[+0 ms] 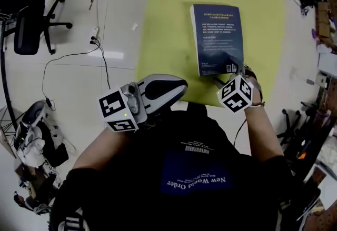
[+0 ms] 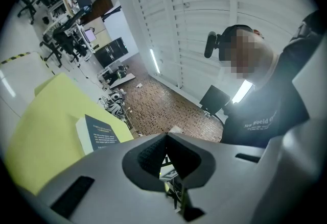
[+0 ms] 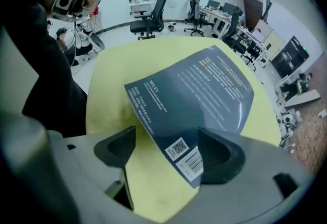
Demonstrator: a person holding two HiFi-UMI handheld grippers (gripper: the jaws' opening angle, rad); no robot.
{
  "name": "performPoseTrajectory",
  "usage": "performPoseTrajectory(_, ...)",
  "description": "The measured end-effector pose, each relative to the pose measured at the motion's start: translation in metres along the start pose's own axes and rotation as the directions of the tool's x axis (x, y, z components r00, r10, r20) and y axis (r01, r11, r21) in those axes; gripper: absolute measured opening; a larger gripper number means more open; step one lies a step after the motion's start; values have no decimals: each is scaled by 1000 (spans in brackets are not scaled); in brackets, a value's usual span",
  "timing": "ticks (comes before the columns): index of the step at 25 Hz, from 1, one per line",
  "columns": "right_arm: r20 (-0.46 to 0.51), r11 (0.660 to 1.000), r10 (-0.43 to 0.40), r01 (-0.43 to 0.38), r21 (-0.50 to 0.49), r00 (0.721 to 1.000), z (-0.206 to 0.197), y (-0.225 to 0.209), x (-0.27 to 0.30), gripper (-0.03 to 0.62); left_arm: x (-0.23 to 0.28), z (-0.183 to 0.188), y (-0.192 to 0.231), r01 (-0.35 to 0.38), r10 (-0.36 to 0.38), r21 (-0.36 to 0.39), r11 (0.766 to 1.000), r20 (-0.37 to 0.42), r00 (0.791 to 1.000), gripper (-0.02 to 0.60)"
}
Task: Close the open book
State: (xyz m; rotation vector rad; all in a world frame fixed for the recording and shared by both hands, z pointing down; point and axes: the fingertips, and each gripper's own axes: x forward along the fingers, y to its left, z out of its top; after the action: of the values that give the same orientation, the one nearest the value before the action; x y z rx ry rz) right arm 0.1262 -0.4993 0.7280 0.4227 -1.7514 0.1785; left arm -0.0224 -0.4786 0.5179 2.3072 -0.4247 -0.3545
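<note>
On the yellow mat (image 1: 174, 24), dark-blue WILEY book (image 1: 217, 38); right hand-held gripper (image 3: 167, 150) apart, left hand-held gripper (image 2: 166, 141) together.

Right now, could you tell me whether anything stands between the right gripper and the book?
Nothing visible does. The right gripper hangs open over the near corner of the book, which lies shut, back cover up, on the yellow cloth.

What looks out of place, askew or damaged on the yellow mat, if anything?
Nothing stands out. The book lies closed and flat on the mat, back cover up, and no spill, tear or crease shows.
</note>
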Motion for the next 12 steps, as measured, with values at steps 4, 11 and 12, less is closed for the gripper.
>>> performPoseTrajectory(4,116,980,96,-114,163,989,10,-5,-13,356,4,15,-6,-6,6,30,1000,2,1000,6)
performPoseTrajectory(11,560,876,75,-323,358,825,54,-33,-104,356,13,49,-20,-52,52,109,993,6,999,6)
performPoseTrajectory(12,622,851,54,-362,380,781,58,-41,-123,356,15,55,-24,-58,58,124,991,3,998,6)
